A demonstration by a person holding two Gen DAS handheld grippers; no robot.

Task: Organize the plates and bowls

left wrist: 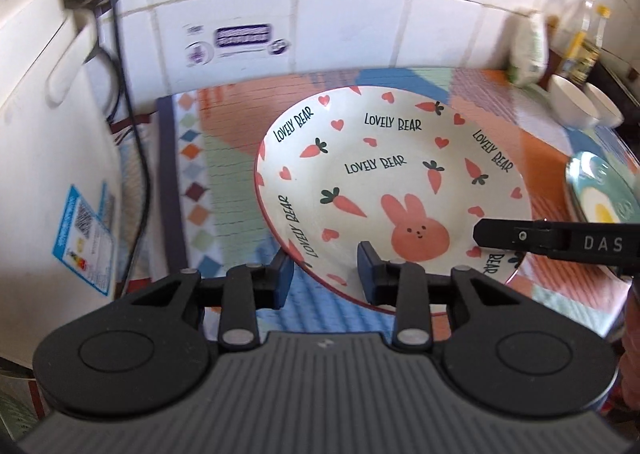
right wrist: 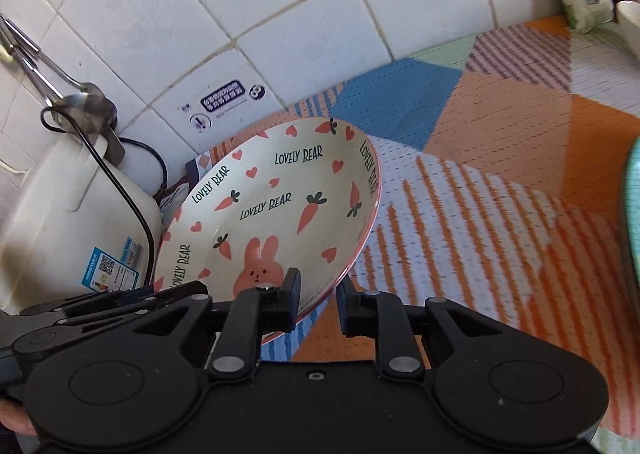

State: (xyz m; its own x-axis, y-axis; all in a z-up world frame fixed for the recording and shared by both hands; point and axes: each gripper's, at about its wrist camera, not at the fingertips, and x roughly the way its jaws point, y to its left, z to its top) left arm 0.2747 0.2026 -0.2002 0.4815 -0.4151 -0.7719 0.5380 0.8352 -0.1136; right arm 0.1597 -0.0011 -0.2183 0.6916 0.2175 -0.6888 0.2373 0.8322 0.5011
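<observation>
A cream rabbit plate [left wrist: 384, 181] with carrots, hearts and "LOVELY BEAR" lettering is on the patterned mat; it also shows in the right wrist view [right wrist: 276, 205]. My left gripper [left wrist: 325, 274] is open, its jaws straddling the plate's near rim, one finger inside and one outside. My right gripper [right wrist: 318, 300] is open too, straddling the plate's right rim; its finger [left wrist: 516, 236] shows in the left wrist view over that rim. The plate looks tilted in the right wrist view. A teal egg plate [left wrist: 600, 193] lies to the right. Two white bowls [left wrist: 576, 101] stand far right.
A white appliance [left wrist: 44, 133] with a black cable stands at the left, close to the plate. The tiled wall [left wrist: 320, 13] is behind. A white-green bag [left wrist: 528, 49] and oil bottles [left wrist: 584, 37] stand at the back right. The colourful mat [right wrist: 500, 181] covers the counter.
</observation>
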